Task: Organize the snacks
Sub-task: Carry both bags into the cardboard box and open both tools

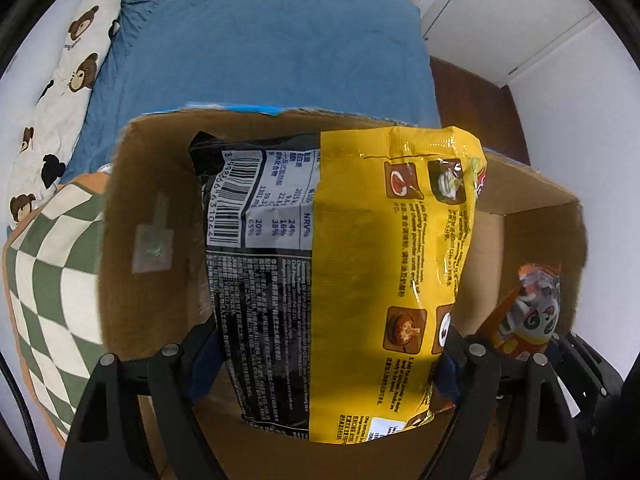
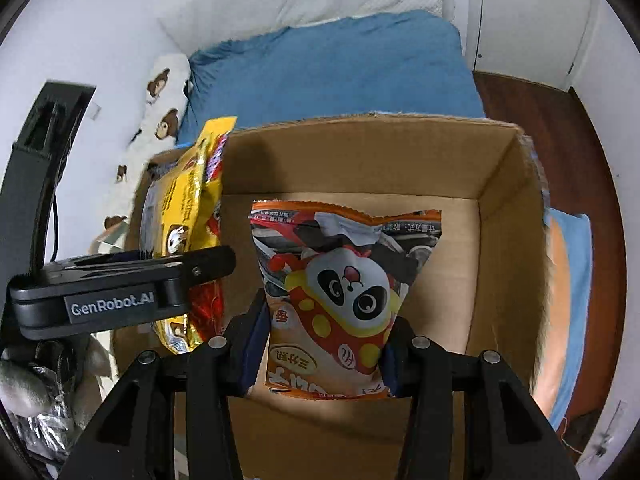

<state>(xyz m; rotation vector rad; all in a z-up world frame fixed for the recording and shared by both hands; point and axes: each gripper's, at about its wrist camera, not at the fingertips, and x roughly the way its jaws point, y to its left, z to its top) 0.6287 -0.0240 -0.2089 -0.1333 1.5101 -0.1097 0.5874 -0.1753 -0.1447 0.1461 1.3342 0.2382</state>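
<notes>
While the left tongs (image 1: 324,364) clamp a wide yellow-and-black noodle packet (image 1: 360,264), the right tongs (image 2: 326,360) pinch an orange panda-print snack bag (image 2: 344,300); both packets hang over an open brown cardboard box (image 2: 504,264) on a blue-sheeted bed (image 2: 340,76).

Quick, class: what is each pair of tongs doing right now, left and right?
Left tongs: shut on the yellow noodle packet over the cardboard box.
Right tongs: shut on the panda snack bag.

box floor (image 1: 280,452) mostly hidden behind yellow packet (image 1: 380,260); small print unreadable.
</notes>
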